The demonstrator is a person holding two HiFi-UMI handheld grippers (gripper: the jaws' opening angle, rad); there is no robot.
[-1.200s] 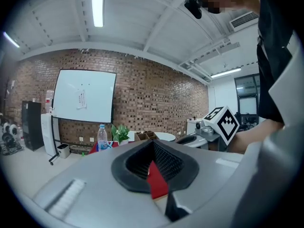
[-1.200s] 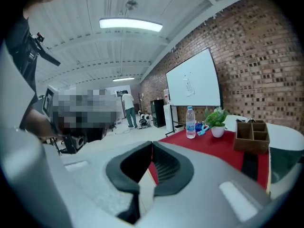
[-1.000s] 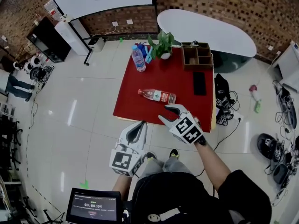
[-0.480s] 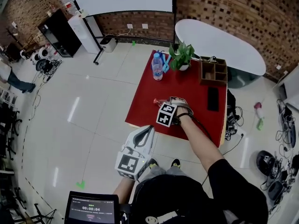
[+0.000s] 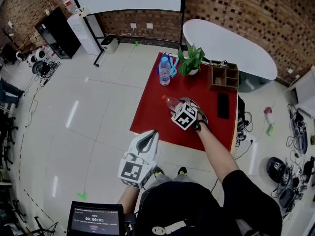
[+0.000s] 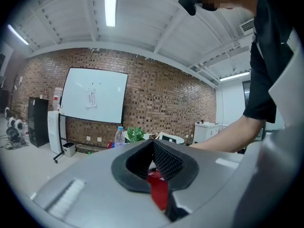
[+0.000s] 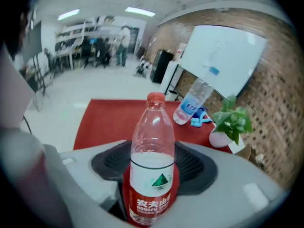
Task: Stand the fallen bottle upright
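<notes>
The fallen bottle [image 5: 171, 102], clear with a red cap and red label, lies on its side on the red table [image 5: 152, 107]. Most of it is hidden under my right gripper [image 5: 182, 107] in the head view. In the right gripper view the bottle [image 7: 152, 160] runs between the jaws with its cap pointing away. The dark pads [image 7: 194, 165] stand wide on both sides with gaps, so the gripper is open. My left gripper [image 5: 146, 139] hangs shut and empty in front of the table's near edge.
At the table's far edge stand an upright blue-capped bottle [image 5: 164, 74], blue items beside it, a potted plant [image 5: 189, 60] and a wooden organizer [image 5: 225, 76]. A black phone [image 5: 223, 105] lies right of my right gripper. A white oval table [image 5: 231, 45] stands behind.
My right gripper went from the table's near edge forward and down over the fallen bottle, and its jaws now straddle it. The left gripper shifted slightly and stays shut.
</notes>
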